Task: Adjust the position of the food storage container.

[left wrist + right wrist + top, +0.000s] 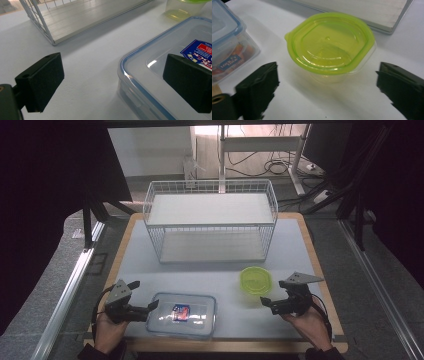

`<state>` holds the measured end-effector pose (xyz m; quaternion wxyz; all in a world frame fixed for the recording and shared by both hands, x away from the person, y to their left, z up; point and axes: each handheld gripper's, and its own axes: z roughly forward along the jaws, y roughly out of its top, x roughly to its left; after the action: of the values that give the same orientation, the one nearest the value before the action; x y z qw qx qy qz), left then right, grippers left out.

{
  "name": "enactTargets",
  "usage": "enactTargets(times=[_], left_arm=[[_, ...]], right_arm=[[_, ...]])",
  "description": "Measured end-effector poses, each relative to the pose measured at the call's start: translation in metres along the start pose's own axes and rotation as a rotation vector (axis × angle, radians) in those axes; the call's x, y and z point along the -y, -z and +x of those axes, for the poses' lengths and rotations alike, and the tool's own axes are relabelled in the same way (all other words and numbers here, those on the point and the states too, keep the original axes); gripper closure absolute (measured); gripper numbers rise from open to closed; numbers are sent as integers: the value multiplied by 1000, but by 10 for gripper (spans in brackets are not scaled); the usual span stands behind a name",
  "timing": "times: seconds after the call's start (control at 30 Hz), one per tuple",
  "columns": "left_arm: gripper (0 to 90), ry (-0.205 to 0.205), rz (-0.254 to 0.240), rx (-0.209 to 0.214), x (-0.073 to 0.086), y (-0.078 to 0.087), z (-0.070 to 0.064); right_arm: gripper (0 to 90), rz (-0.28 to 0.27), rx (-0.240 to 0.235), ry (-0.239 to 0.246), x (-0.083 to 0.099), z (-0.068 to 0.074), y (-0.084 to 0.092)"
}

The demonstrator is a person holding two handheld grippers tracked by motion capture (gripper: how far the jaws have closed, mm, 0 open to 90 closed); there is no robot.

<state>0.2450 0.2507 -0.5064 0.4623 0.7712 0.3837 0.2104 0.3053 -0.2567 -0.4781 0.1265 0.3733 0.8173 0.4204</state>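
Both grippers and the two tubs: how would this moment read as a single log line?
left gripper: open, beside clear box | right gripper: open, near green-lidded tub | wire rack: behind

Pale wooden-edged table [309, 240] with a grey-white top, grey floor [350, 255] around it, dark curtains [45, 185] either side, white desk frame [260, 142] behind, tangled cables [280, 166], pale wall [150, 150]
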Motion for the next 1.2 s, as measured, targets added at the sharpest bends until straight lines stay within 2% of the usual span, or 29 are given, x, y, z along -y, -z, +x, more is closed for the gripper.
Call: enactTargets(times=[0.07,0.1,0.2,0.37,0.5,0.57,0.67,0.73,0.83,0.9,1.07,1.2], left_arm=[[33,0,-1,1,0,0,0],[33,2,-1,3,0,0,0],[33,21,-3,26,0,-1,-1],[33,21,-7,31,0,-1,-1],[33,30,-4,41,0,-2,-1],[34,26,-1,45,0,-2,-1],[34,19,-3,46,-1,-2,-2],[35,19,-3,47,-1,-2,-3],[35,20,0,49,-1,-2,-2],[35,20,1,50,0,-3,-2],[35,24,2,55,0,-3,-2],[36,22,3,56,0,-3,-2]], right_arm=[[99,0,-3,0,-2,1,0],[185,11,-14,-3,-5,1,1],[323,8,-34,-4,-12,4,1],[548,12,-40,26,-23,10,0],[697,55,-50,62,-33,15,-7],[758,61,-72,69,-37,16,-13],[822,71,-110,89,-43,20,-21],[845,87,-105,98,-47,23,-28],[873,86,-122,73,-53,25,-35],[900,91,-129,79,-56,26,-39],[900,116,-113,102,-65,35,-56],[900,146,-77,117,-72,40,-74]])
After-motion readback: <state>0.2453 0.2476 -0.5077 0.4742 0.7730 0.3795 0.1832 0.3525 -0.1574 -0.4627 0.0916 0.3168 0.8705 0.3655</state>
